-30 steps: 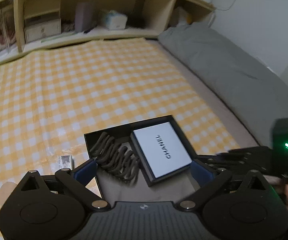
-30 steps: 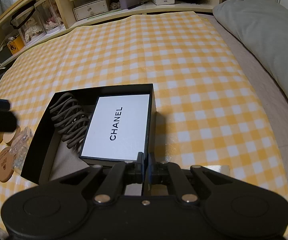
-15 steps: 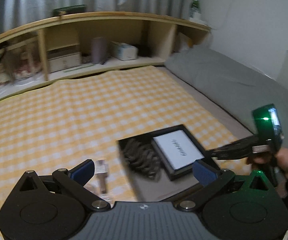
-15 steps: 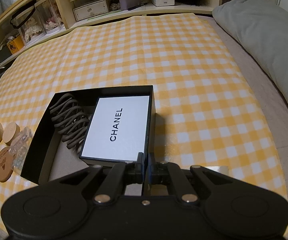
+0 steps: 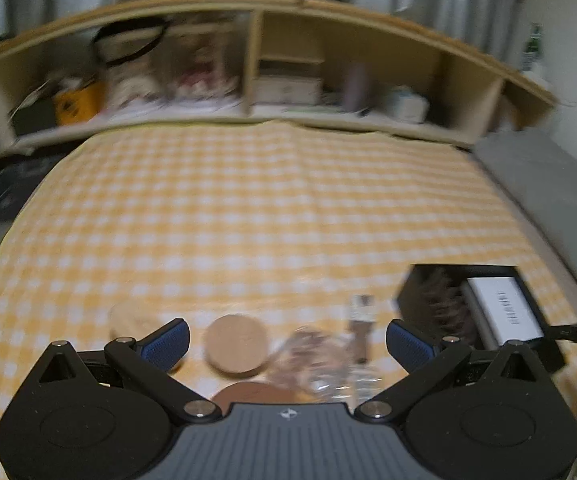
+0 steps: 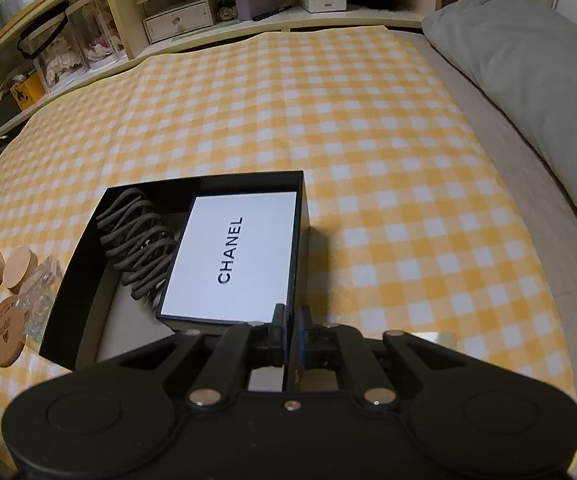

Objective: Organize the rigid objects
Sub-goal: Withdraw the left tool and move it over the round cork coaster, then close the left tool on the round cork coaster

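Observation:
A black open box lies on the yellow checked cloth. It holds a white CHANEL box and a dark grey claw hair clip. My right gripper is shut on the box's near wall. My left gripper is open and empty, above the loose items left of the box: round cork discs, clear plastic pieces and a small bottle. The box also shows at the right of the left wrist view. The discs show at the left of the right wrist view.
A wooden shelf unit with drawers, tissue box and clutter runs along the far side. A grey pillow and bare mattress lie to the right. The checked cloth stretches far beyond the items.
My left gripper has swung left, away from the box, and now faces the cork discs and plastic pieces. My right gripper has stayed shut on the box wall.

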{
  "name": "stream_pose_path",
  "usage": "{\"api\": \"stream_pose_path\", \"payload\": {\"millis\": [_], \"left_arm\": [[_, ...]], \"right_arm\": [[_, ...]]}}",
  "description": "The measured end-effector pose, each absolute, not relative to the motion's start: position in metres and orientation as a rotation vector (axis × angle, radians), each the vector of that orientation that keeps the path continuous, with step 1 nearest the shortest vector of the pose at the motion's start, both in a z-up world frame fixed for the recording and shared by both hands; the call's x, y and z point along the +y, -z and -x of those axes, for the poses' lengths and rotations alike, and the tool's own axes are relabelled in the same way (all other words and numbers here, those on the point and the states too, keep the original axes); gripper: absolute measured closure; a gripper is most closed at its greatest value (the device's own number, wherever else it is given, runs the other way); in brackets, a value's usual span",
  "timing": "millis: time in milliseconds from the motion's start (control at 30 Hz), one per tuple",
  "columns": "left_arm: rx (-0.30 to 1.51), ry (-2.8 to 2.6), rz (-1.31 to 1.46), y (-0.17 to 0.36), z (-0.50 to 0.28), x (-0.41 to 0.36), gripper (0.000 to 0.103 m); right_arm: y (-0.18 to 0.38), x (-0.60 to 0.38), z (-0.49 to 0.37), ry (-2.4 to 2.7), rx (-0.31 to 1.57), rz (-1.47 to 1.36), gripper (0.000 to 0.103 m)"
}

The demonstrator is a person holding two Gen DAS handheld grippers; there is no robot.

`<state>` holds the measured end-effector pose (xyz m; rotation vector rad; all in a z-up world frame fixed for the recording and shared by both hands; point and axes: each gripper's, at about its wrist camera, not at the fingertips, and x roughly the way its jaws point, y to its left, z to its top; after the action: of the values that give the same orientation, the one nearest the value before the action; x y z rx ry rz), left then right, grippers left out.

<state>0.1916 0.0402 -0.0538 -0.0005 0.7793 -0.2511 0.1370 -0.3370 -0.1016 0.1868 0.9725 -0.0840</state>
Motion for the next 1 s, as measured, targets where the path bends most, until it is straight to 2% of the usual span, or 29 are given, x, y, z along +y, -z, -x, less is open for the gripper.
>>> {"api": "stream_pose_path", "payload": {"millis": [333,600,1000], "left_arm": [[0.95,0.306,-0.232,0.103,-0.202,0.061,0.0],[1.071,0.39,-0.303,0.14,-0.202,0.059,0.0],[1.056,0.479,-0.431,0.165,-0.206,0.026,0.0]], "right_arm": [[0.102,-0.331,-0.14,0.088,0.984,-0.143,0.099],[0.102,-0.33,-0.141,0.089,0.988,-0.126,0.099],[0.105,-0.328,-0.142,0.087,0.998,-0.107,0.099]]}}
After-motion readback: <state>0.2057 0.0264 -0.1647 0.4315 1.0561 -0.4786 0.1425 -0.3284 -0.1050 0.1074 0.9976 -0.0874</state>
